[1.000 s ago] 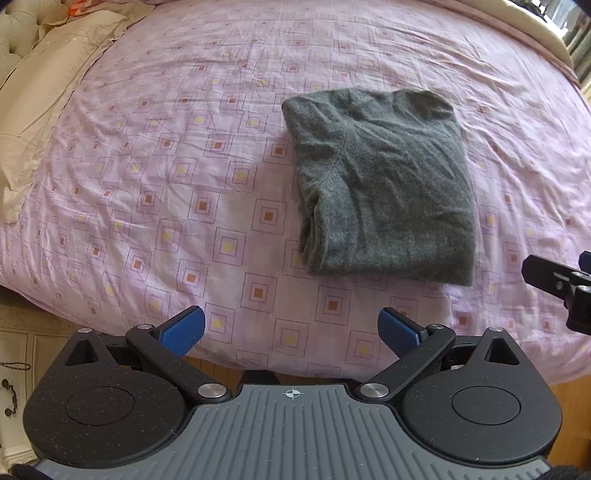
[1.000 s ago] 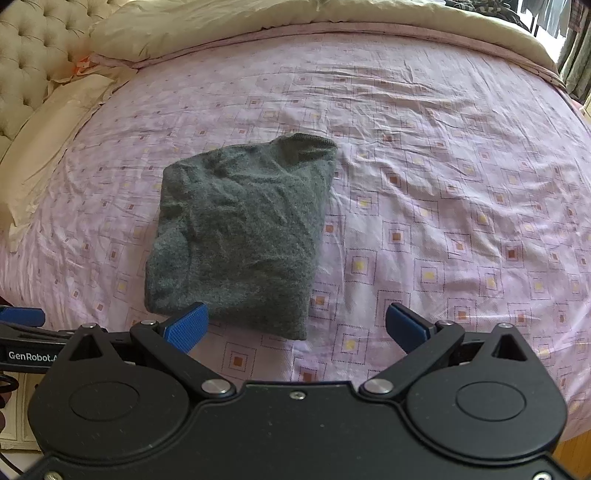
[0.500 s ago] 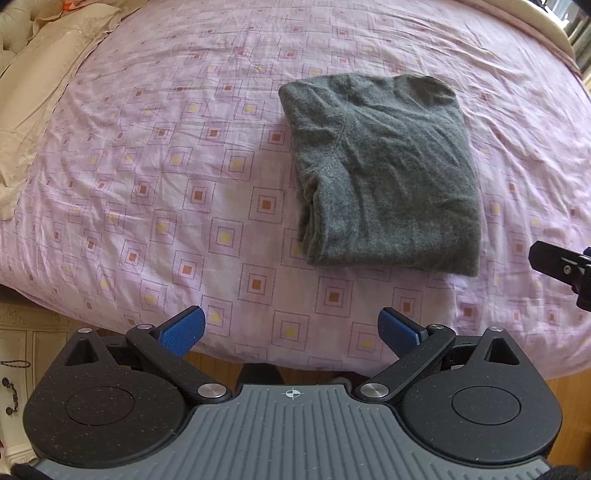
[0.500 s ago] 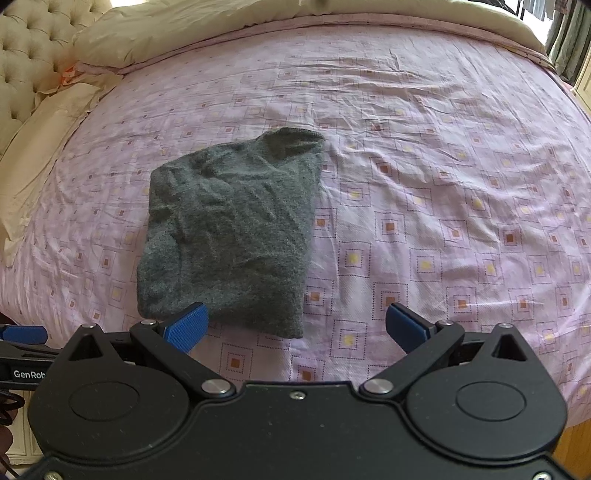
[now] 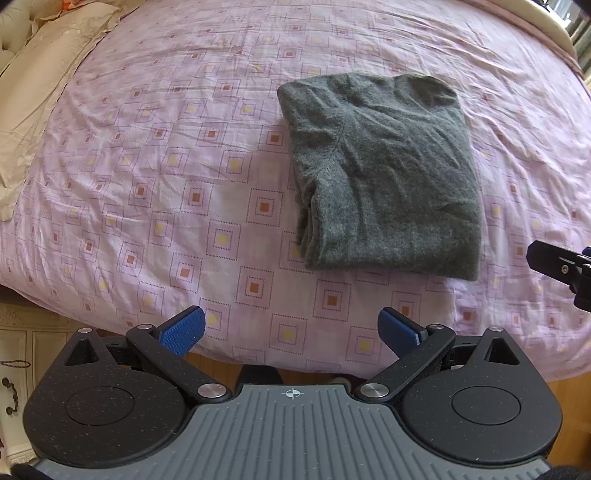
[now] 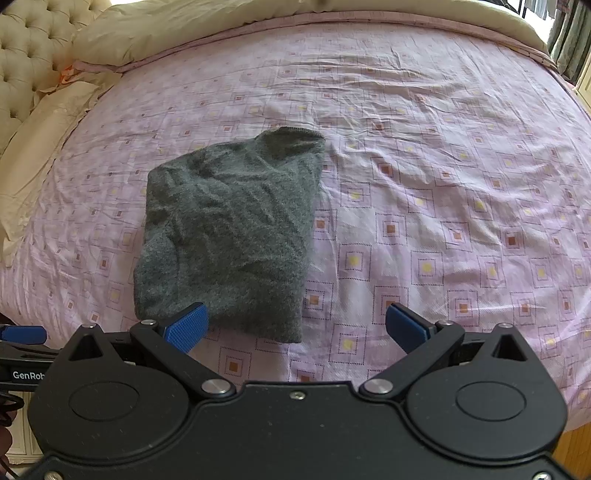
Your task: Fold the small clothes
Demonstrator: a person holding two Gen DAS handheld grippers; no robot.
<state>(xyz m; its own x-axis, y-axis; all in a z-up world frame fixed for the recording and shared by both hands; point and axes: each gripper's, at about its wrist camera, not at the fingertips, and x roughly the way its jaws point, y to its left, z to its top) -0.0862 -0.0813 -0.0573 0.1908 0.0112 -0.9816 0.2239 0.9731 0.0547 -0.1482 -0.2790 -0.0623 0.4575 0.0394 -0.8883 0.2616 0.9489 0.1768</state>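
A dark grey knit garment lies folded into a rough rectangle on the pink patterned bedspread. In the right wrist view the same garment lies left of centre, its near edge just beyond the left blue fingertip. My left gripper is open above the near bed edge, nothing between its blue pads, with the garment ahead and to the right. My right gripper is open too and holds nothing. A part of the right gripper shows at the right edge of the left wrist view.
Cream pillows and a tufted headboard lie at the left, and a cream duvet runs along the far side. Pale furniture stands below the bed edge at lower left. Wooden floor shows at the right.
Both grippers have drawn back slightly toward the near bed edge. The garment lies as before and both grippers stay open.
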